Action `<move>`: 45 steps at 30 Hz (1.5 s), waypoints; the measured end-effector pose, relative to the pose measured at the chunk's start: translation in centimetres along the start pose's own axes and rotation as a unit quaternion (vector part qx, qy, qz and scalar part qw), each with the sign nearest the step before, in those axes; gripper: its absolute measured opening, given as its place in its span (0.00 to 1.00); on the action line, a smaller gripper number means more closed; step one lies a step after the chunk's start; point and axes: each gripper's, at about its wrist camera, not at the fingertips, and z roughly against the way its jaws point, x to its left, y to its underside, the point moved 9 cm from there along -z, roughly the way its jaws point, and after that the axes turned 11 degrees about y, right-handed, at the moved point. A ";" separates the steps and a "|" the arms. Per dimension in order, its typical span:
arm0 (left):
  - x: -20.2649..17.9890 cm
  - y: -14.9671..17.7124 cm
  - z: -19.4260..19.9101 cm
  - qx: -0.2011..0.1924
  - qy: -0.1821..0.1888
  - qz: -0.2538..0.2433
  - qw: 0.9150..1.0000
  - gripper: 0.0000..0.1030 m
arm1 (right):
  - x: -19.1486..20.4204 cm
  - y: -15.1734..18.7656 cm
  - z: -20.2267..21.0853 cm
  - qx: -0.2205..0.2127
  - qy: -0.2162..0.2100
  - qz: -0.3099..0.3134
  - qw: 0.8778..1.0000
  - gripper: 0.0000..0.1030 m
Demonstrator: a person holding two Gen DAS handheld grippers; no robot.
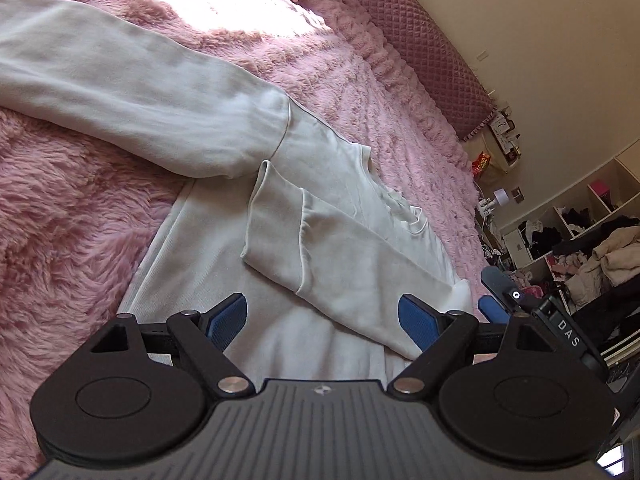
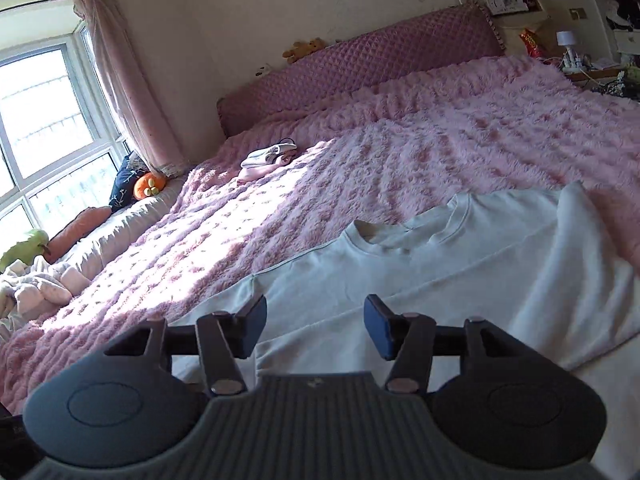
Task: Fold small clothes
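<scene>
left wrist: white sweatshirt [image 1: 352, 208], sleeves folded

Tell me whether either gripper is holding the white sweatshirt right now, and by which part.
Nothing is held. The left gripper and right gripper are both open above the white sweatshirt.

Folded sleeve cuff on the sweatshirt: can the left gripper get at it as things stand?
Probably yes. The left gripper is open and empty, and the sleeve cuff lies flat on the white sweatshirt ahead of it with nothing between them.
</scene>
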 end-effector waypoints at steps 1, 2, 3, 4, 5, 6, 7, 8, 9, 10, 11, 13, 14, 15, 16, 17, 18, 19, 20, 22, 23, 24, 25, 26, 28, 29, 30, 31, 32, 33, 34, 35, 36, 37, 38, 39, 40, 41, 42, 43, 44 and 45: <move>0.4 0.1 -0.6 -0.002 -0.002 0.010 1.000 0.97 | -2.5 -0.4 0.0 -0.007 0.037 0.034 0.999 0.49; 0.9 0.2 -1.2 -0.005 -0.006 0.026 1.000 0.97 | -4.6 -0.7 -0.1 -0.008 0.065 0.058 0.996 0.49; 1.4 0.3 -1.6 -0.007 -0.004 0.042 0.999 0.97 | -6.2 -0.7 0.2 -0.007 0.082 0.072 0.994 0.49; 1.8 0.3 -2.0 -0.011 0.000 0.062 0.998 0.97 | -8.7 -1.0 0.2 -0.003 0.105 0.082 0.991 0.49; 2.2 0.3 -2.3 -0.019 0.004 0.079 0.997 0.97 | -10.2 -1.0 0.4 0.000 0.119 0.082 0.989 0.50; 2.5 0.1 -2.5 -0.029 0.008 0.088 0.996 0.97 | -12.0 -1.1 0.7 0.004 0.133 0.081 0.988 0.50; 2.8 -0.1 -2.7 -0.037 0.009 0.094 0.995 0.97 | -13.5 -1.1 0.9 0.008 0.144 0.078 0.987 0.50; 3.0 -0.3 -2.9 -0.047 0.012 0.100 0.994 0.97 | -15.0 -1.0 1.1 0.012 0.155 0.076 0.985 0.51; 3.1 -0.5 -3.1 -0.056 0.014 0.105 0.993 0.97 | -16.0 -0.8 1.2 0.014 0.163 0.076 0.984 0.51; 3.2 -0.9 -3.4 -0.065 0.020 0.110 0.992 0.97 | -17.0 -0.4 1.6 0.016 0.174 0.083 0.981 0.51; 3.2 -1.3 -3.6 -0.075 0.028 0.113 0.990 0.97 | -17.5 0.0 1.5 0.017 0.184 0.096 0.978 0.51; 3.2 -2.3 -4.2 -0.093 0.040 0.115 0.988 0.94 | -18.0 0.9 1.4 0.016 0.209 0.140 0.968 0.50; 3.2 -2.8 -4.5 -0.100 0.048 0.121 0.986 0.91 | -18.0 1.4 1.3 0.016 0.221 0.172 0.960 0.50; 3.1 -3.2 -4.8 -0.104 0.055 0.126 0.985 0.77 | -17.9 2.0 0.7 0.016 0.236 0.213 0.948 0.50; 3.1 -3.6 -5.0 -0.105 0.057 0.127 0.985 0.57 | -17.8 2.4 0.3 0.017 0.245 0.240 0.939 0.48; 2.8 -4.0 -5.0 -0.107 0.053 0.122 0.985 0.46 | -17.7 2.9 -0.2 0.018 0.258 0.273 0.927 0.47; 2.3 -4.4 -4.7 -0.113 0.049 0.107 0.987 0.21 | -17.6 3.2 -0.7 0.019 0.267 0.298 0.916 0.47; 1.7 -4.7 -4.2 -0.121 0.043 0.086 0.988 0.06 | -17.6 3.5 -1.2 0.020 0.272 0.315 0.909 0.47; 0.9 -4.8 -3.5 -0.129 0.043 0.063 0.989 0.06 | -17.6 3.9 -1.9 0.023 0.275 0.334 0.901 0.47; -0.5 -4.7 -1.6 -0.150 0.059 0.031 0.986 0.06 | -17.6 4.2 -3.0 0.027 0.285 0.356 0.890 0.46; -0.9 -4.4 -0.6 -0.162 0.059 0.021 0.985 0.06 | -17.7 4.3 -3.5 0.029 0.287 0.363 0.886 0.46; -0.9 -4.2 0.3 -0.174 0.053 0.019 0.983 0.03 | -17.5 4.4 -3.9 0.031 0.290 0.375 0.880 0.46; -0.5 -3.9 1.0 -0.183 0.045 0.028 0.982 0.02 | -17.6 4.4 -4.3 0.032 0.293 0.380 0.877 0.42; 0.1 -3.5 1.5 -0.187 0.038 0.036 0.981 0.02 | -17.7 4.3 -4.5 0.031 0.295 0.380 0.876 0.32; 1.5 -2.9 1.4 -0.176 0.002 0.037 0.984 0.02 | -17.8 3.9 -4.6 0.031 0.299 0.377 0.876 0.15; 2.4 -2.3 1.1 -0.161 -0.006 0.041 0.986 0.02 | -17.8 3.9 -4.7 0.035 0.301 0.376 0.876 0.04; 3.1 -1.8 0.7 -0.146 0.002 0.058 0.988 0.02 | -18.0 3.8 -4.6 0.038 0.300 0.374 0.877 0.04; 3.7 -1.6 0.4 -0.138 0.001 0.071 0.988 0.02 | -18.0 3.7 -4.6 0.037 0.298 0.372 0.878 0.04; 4.1 -1.6 0.2 -0.133 -0.004 0.077 0.988 0.03 | -17.9 3.6 -4.5 0.036 0.297 0.376 0.877 0.04; 4.4 -1.8 -0.1 -0.132 -0.010 0.081 0.988 0.05 | -17.9 3.6 -4.4 0.034 0.296 0.380 0.876 0.04; 4.5 -2.1 -0.3 -0.132 -0.015 0.086 0.987 0.20 | -17.8 3.6 -4.3 0.032 0.295 0.386 0.873 0.05; 4.6 -2.4 -0.5 -0.131 -0.018 0.089 0.987 0.27 | -17.8 3.7 -4.2 0.030 0.296 0.390 0.871 0.06; 4.6 -2.7 -0.7 -0.131 -0.018 0.091 0.987 0.35 | -17.8 3.7 -4.2 0.030 0.296 0.392 0.871 0.06; 4.5 -2.9 -1.0 -0.129 -0.018 0.093 0.987 0.40 | -17.8 3.7 -4.1 0.030 0.295 0.392 0.871 0.07; 4.5 -3.0 -1.3 -0.127 -0.017 0.091 0.988 0.43 | -17.8 3.7 -4.1 0.030 0.295 0.391 0.871 0.08; 4.3 -3.2 -1.9 -0.122 -0.014 0.087 0.989 0.48 | -17.8 3.8 -4.2 0.031 0.295 0.390 0.872 0.09; 4.2 -3.5 -2.5 -0.117 -0.011 0.083 0.990 0.52 | -17.8 3.8 -4.2 0.033 0.295 0.388 0.873 0.09; 4.0 -3.9 -3.0 -0.112 -0.010 0.081 0.990 0.52 | -17.7 3.8 -4.3 0.033 0.294 0.387 0.873 0.09; 3.9 -4.2 -3.7 -0.104 -0.007 0.077 0.992 0.53 | -17.7 3.8 -4.3 0.034 0.294 0.387 0.873 0.09; 3.8 -4.5 -4.3 -0.100 -0.007 0.074 0.992 0.53 | -17.7 3.8 -4.3 0.035 0.294 0.386 0.873 0.09; 3.6 -4.8 -4.9 -0.096 -0.003 0.070 0.993 0.53 | -17.7 3.8 -4.3 0.035 0.294 0.386 0.874 0.09; 3.3 -5.2 -5.7 -0.087 0.007 0.062 0.994 0.49 | -17.7 3.8 -4.4 0.036 0.294 0.386 0.874 0.09</move>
